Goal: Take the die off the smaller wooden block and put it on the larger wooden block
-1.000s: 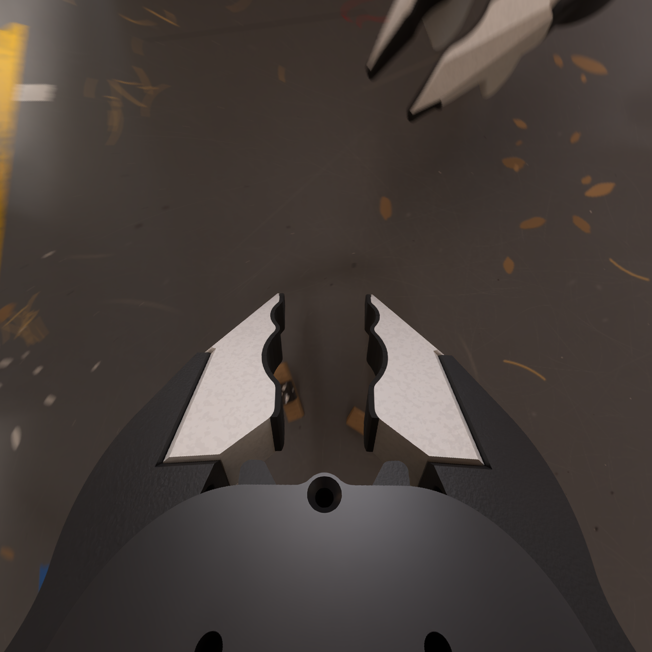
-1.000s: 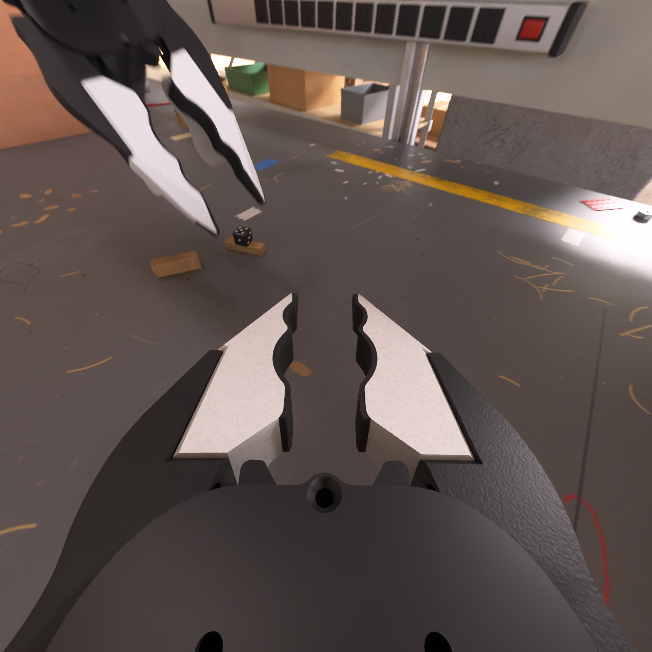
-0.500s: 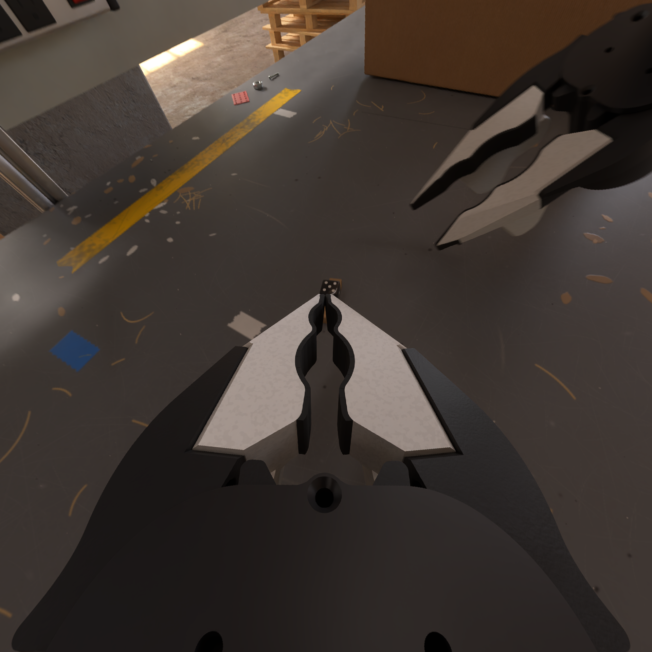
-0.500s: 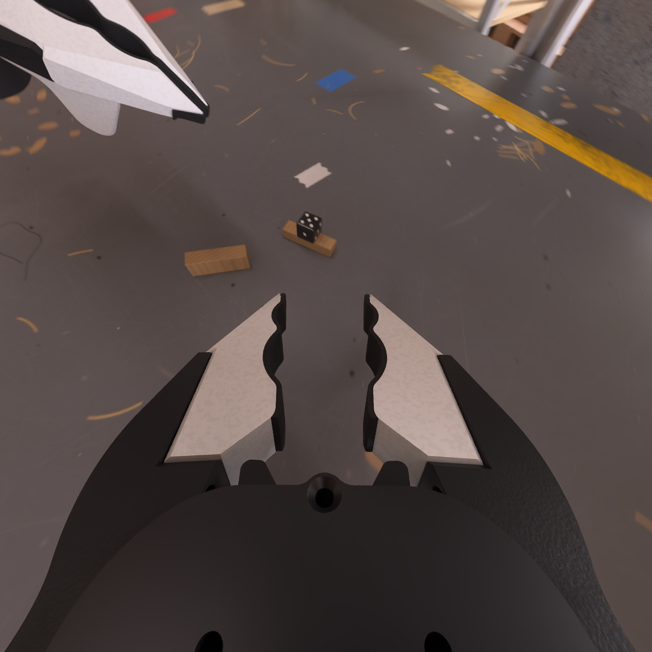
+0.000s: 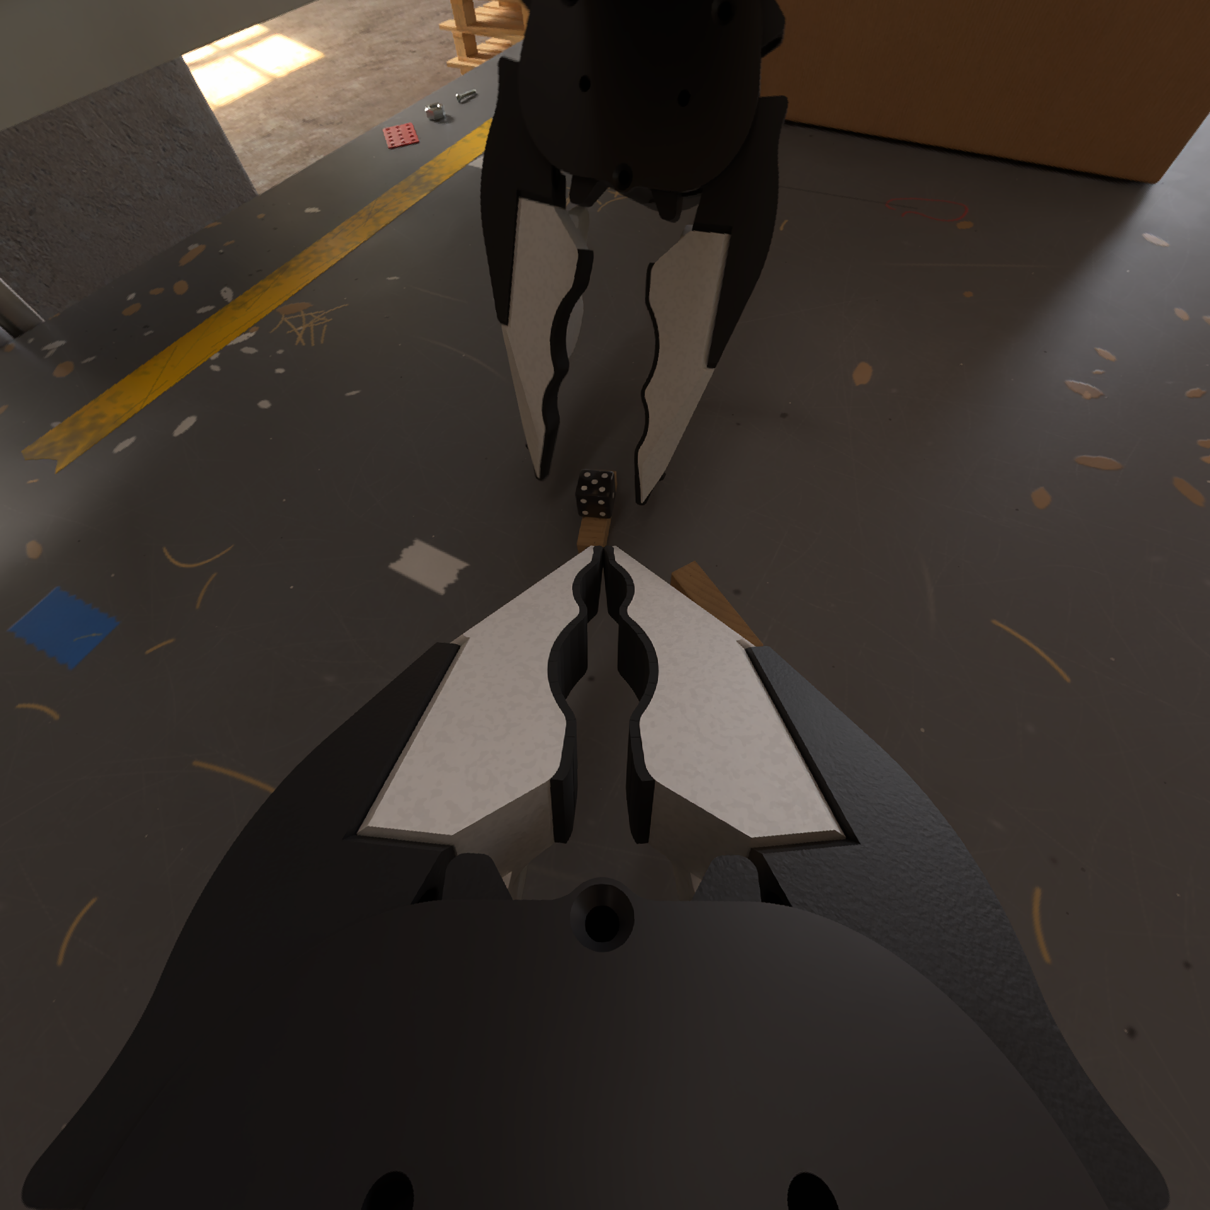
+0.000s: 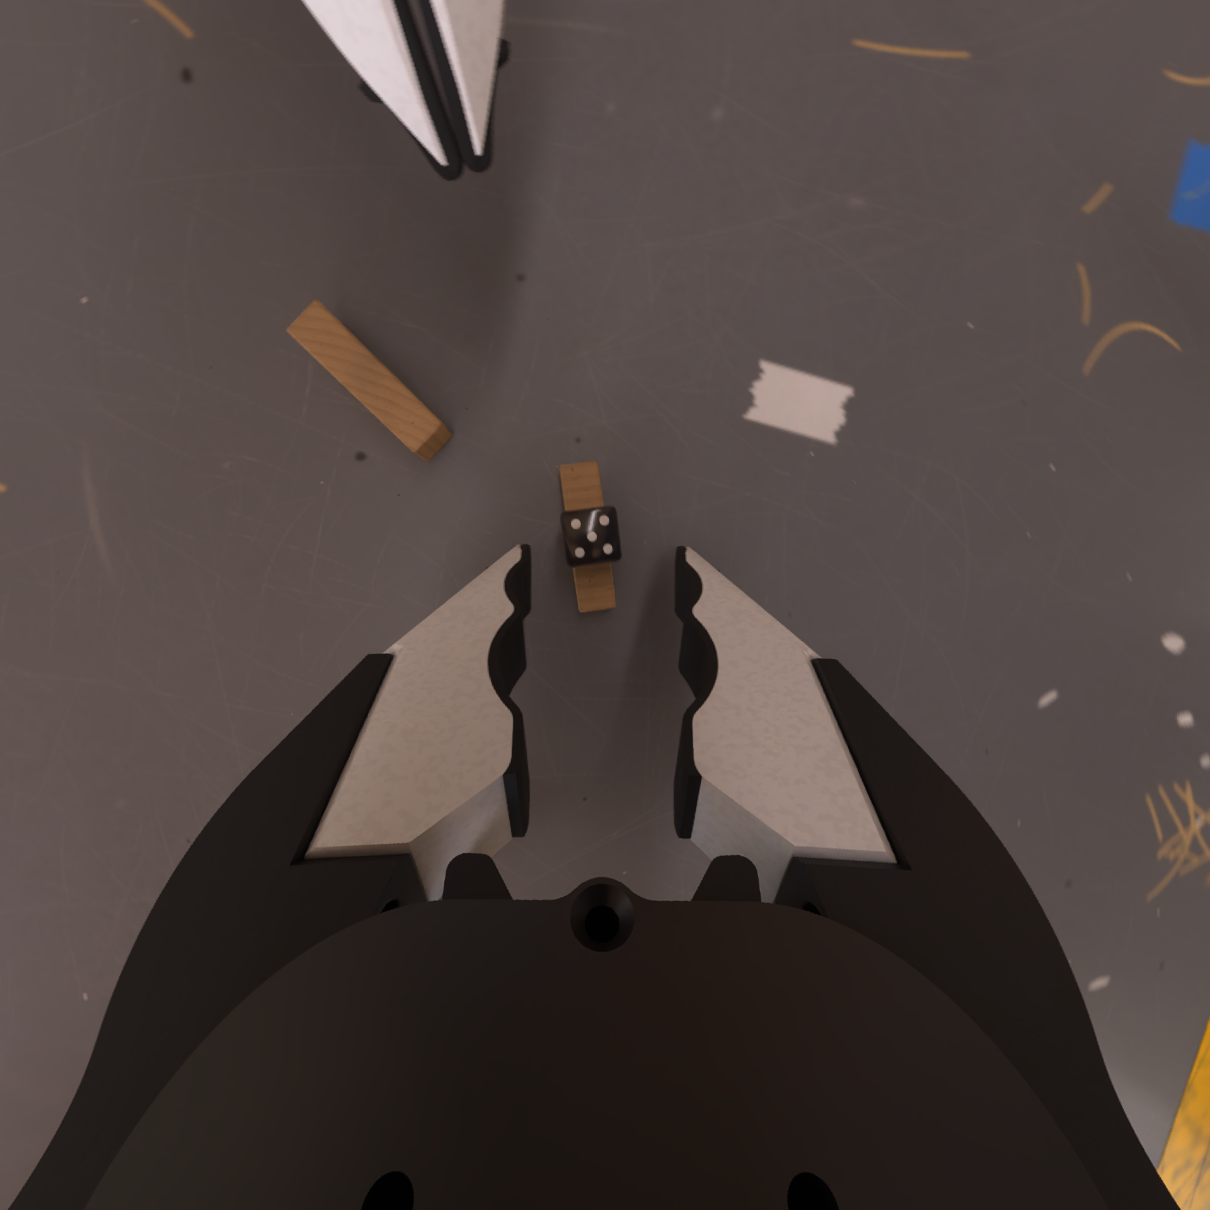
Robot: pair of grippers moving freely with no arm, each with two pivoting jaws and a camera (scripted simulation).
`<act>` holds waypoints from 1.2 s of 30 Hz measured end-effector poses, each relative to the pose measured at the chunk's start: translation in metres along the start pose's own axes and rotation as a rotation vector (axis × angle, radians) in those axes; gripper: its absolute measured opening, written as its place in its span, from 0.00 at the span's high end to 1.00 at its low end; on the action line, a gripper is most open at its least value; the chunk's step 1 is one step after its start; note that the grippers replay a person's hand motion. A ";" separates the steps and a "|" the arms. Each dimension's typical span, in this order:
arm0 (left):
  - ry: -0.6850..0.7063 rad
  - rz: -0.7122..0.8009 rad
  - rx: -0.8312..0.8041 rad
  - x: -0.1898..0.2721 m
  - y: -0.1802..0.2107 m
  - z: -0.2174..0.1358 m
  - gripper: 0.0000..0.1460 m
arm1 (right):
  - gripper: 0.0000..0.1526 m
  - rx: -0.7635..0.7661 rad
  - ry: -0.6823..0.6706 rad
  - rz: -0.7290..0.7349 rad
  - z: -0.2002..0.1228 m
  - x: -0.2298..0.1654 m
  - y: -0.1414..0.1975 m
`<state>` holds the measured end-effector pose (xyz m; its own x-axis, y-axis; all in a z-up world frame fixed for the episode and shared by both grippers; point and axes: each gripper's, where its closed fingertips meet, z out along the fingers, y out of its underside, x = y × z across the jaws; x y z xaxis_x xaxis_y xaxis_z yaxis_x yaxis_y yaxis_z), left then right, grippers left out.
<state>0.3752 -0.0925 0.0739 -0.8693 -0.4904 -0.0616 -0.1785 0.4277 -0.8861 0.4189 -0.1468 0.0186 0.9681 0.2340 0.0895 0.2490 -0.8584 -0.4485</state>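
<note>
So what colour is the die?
Black with white pips, clearest in the right wrist view.

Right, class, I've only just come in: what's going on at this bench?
The right gripper, open, is poised over a black die sitting on the smaller wooden block. The left gripper is shut and empty, pointing at the die. The larger wooden block lies bare nearby, so nothing has been lifted yet.

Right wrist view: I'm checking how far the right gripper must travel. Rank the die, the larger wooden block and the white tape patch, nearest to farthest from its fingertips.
1. die, just ahead between the fingertips of the right gripper.
2. white tape patch, ahead right.
3. larger wooden block, ahead left; close to the tape's distance.
</note>
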 end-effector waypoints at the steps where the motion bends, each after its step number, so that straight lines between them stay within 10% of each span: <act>1: -0.002 -0.003 0.000 -0.001 0.001 0.000 1.00 | 0.74 -0.007 -0.033 -0.023 0.002 -0.001 -0.002; 5: 0.003 -0.018 0.001 -0.004 0.003 0.000 1.00 | 0.90 -0.036 -0.141 -0.122 0.003 -0.005 -0.003; 19: 0.058 0.052 -0.087 0.003 0.016 0.000 0.91 | 0.90 -0.073 -0.303 -0.802 0.010 -0.066 -0.045; 22: 0.039 0.059 -0.097 0.002 0.019 -0.001 0.89 | 0.89 -0.035 -0.271 -0.708 0.003 -0.065 -0.052; 25: 0.047 0.060 -0.093 0.003 0.018 -0.002 0.88 | 0.63 0.026 -0.214 -0.528 -0.016 -0.063 -0.052; 36: 0.223 0.188 -0.149 0.031 0.028 0.008 0.74 | 0.40 0.293 0.111 0.435 -0.038 -0.107 0.003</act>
<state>0.3467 -0.1020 0.0436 -0.9699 -0.2212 -0.1015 -0.0562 0.6094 -0.7909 0.3170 -0.1913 0.0412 0.9813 -0.1780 -0.0736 -0.1786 -0.6979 -0.6935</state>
